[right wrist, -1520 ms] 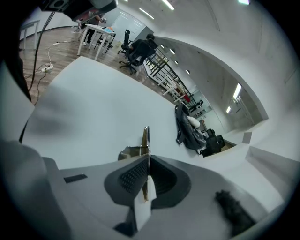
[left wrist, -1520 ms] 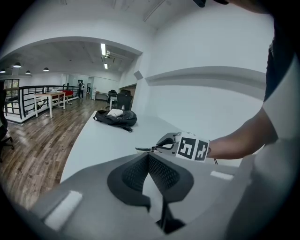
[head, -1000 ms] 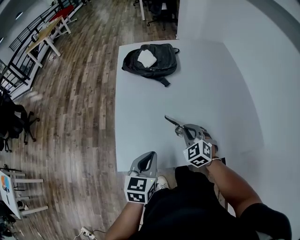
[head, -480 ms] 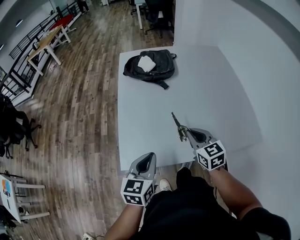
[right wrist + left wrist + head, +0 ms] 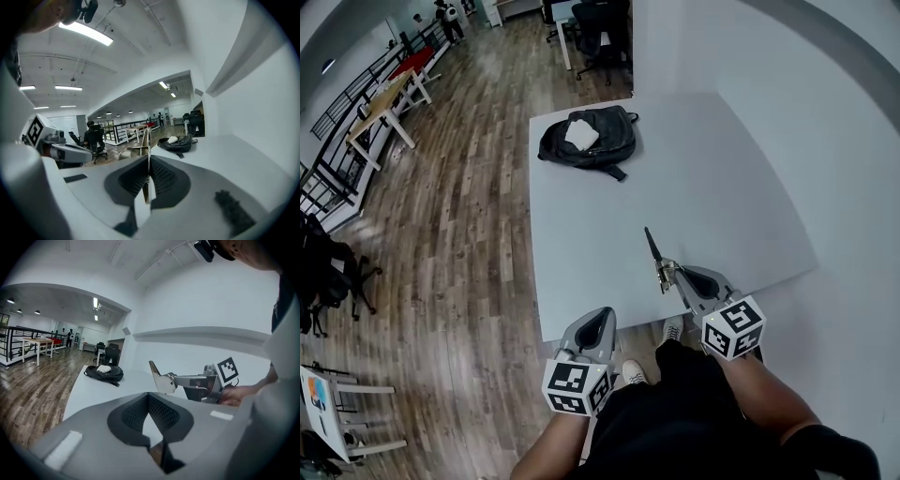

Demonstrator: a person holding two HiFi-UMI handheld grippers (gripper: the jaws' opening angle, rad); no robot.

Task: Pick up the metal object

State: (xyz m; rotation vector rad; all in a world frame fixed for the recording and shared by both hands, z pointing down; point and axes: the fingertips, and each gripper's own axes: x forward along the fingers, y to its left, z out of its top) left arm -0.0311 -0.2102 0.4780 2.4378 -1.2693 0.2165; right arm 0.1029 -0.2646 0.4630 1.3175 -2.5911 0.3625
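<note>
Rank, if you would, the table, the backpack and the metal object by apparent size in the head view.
1. table
2. backpack
3. metal object, smallest though nearer the camera, in the right hand-held gripper

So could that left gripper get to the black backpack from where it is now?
Likely only with a long stretch: the left gripper is by the table's near edge, the backpack at its far end. Bare tabletop lies between them.
</note>
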